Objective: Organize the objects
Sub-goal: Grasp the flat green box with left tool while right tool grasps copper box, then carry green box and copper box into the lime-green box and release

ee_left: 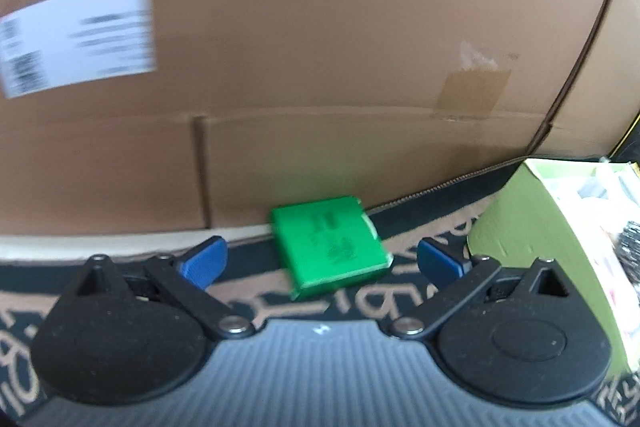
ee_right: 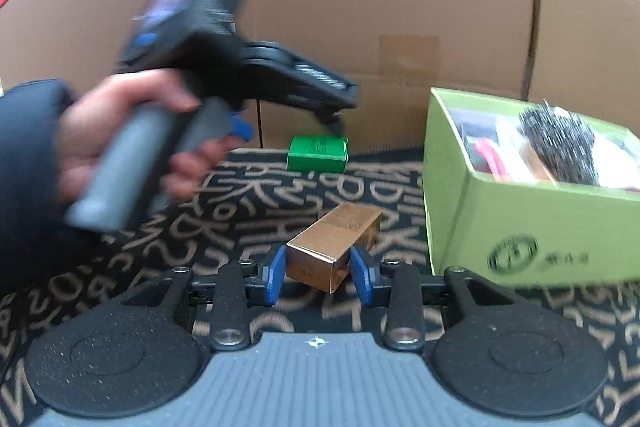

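A small green box (ee_left: 332, 247) lies on the patterned cloth against a big cardboard box. My left gripper (ee_left: 320, 263) is open, its blue fingers wide apart on either side of the green box's near end, a little short of it. In the right wrist view the green box (ee_right: 318, 154) is farther back. My right gripper (ee_right: 318, 277) has its blue fingers on both sides of a small brown carton (ee_right: 334, 247) that lies on the cloth; the pads look to be touching it. The hand-held left gripper (ee_right: 336, 115) shows blurred above the green box.
A light green open box (ee_right: 520, 219) with a dark brush and other items stands at the right; it also shows in the left wrist view (ee_left: 540, 227). A large cardboard box (ee_left: 320, 67) with a white label (ee_left: 76, 35) walls off the back. Black cloth with tan letters (ee_right: 280, 211) covers the surface.
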A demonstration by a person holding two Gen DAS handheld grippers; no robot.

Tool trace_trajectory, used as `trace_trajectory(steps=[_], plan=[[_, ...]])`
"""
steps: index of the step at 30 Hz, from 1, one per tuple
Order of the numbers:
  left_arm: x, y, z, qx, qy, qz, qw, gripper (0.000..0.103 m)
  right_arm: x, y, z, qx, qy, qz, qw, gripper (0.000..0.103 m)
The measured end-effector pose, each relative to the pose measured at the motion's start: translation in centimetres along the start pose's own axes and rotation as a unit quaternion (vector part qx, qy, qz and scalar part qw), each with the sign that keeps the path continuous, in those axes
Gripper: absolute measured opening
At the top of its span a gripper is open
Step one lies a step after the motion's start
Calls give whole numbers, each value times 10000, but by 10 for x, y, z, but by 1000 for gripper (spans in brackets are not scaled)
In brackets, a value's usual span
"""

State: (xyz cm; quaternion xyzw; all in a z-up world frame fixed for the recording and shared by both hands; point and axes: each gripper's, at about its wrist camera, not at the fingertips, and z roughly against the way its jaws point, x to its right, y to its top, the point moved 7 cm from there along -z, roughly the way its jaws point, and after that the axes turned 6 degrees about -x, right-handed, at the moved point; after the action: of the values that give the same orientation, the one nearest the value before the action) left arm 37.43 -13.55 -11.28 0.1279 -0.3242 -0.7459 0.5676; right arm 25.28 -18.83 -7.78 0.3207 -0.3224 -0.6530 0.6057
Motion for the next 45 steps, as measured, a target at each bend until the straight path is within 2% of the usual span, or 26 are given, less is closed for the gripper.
trace_trajectory(steps=[4, 5, 7, 9, 12, 16, 21, 22, 23, 25, 27, 30, 32, 34, 36, 38, 40, 45], plan=[[12, 2, -28, -266, 172, 78, 9995, 102, 6, -3, 0, -40, 66, -180, 9998, 39], [11, 1, -32, -303, 209, 99, 9993, 97, 8, -4, 0, -47, 92, -214, 9997, 39], [10, -1, -30, -177, 274, -126, 9994, 72, 9, -5, 3, -34, 124, -262, 9996, 39], [9, -6, -21, -224, 184, -260, 9992, 70, 12, -7, 8, -16, 167, -330, 9993, 39], [4, -24, 2, -290, 172, -342, 9988, 69, 15, -10, 15, -18, 254, -464, 9986, 39], [3, -73, 44, -394, 148, -750, 9963, 69, 17, -19, 29, -79, 320, -485, 9983, 39], [1, -132, 99, -638, -69, -954, 9934, 70, 25, -32, 46, -205, 0, -402, 9990, 39], [-3, -138, 105, -635, -29, -1025, 9927, 71, 26, -32, 48, -198, -76, -391, 9990, 40], [-4, -142, 110, -623, 23, -1098, 9920, 72, 27, -31, 49, -158, -155, -392, 9990, 49], [-5, -142, 112, -565, 139, -1163, 9915, 82, 26, -26, 49, -56, -254, -416, 9988, 62], [-7, -140, 114, -485, 273, -1165, 9916, 88, 22, -23, 46, -3, -265, -338, 9991, 62], [-8, -134, 110, -472, 366, -1185, 9912, 87, 17, -19, 34, -75, -354, -215, 9991, 62], [-7, -134, 106, -534, 363, -1200, 9907, 75, 18, -17, 25, -181, -432, -178, 9987, 61], [-7, -135, 102, -603, 345, -1171, 9907, 74, 19, -19, 17, -302, -483, -199, 9982, 61], [-7, -136, 100, -598, 424, -1228, 9897, 79, 18, -21, 11, -359, -477, -230, 9980, 58], [-7, -138, 98, -573, 504, -1287, 9887, 81, 19, -25, 8, -439, -430, -308, 9976, 40], [-6, -138, 98, -575, 404, -1298, 9890, 70, 20, -26, 11, -392, -341, -374, 9979, 36], [6, -141, 103, -547, 442, -1496, 9863, 65, 17, -28, 23, -281, -114, -430, 9986, 36]])
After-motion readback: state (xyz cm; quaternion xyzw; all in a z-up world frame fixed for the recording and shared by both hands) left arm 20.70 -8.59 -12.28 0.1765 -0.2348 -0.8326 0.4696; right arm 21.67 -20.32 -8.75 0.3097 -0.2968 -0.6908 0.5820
